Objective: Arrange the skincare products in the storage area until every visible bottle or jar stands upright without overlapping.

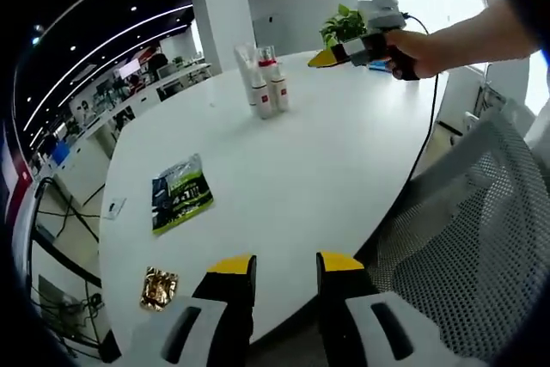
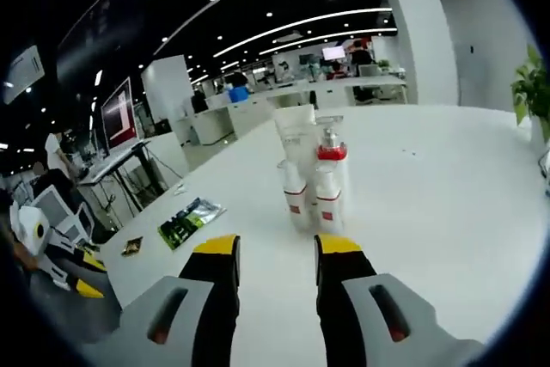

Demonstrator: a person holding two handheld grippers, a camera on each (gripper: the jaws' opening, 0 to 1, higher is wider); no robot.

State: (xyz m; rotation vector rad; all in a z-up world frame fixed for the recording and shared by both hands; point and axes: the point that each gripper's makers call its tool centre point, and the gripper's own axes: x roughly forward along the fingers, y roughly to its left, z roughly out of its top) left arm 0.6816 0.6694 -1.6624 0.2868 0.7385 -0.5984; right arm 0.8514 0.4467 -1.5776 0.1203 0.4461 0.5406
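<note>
While both grippers (image 1: 285, 264) (image 2: 273, 247) hold yellow-tipped jaws apart, slim white bottles (image 2: 313, 180) (red-banded) stand clustered upright on the smooth white table (image 1: 326, 169).

White round table (image 1: 344, 169): upright skincare bottles (image 1: 266, 83), green packet (image 1: 179, 192), gold wrapper (image 1: 159, 288).

left gripper view from table (image 1: 344, 161) edge, looking across, right gripper view near bottles (image 2: 314, 182), both sharing them
</note>
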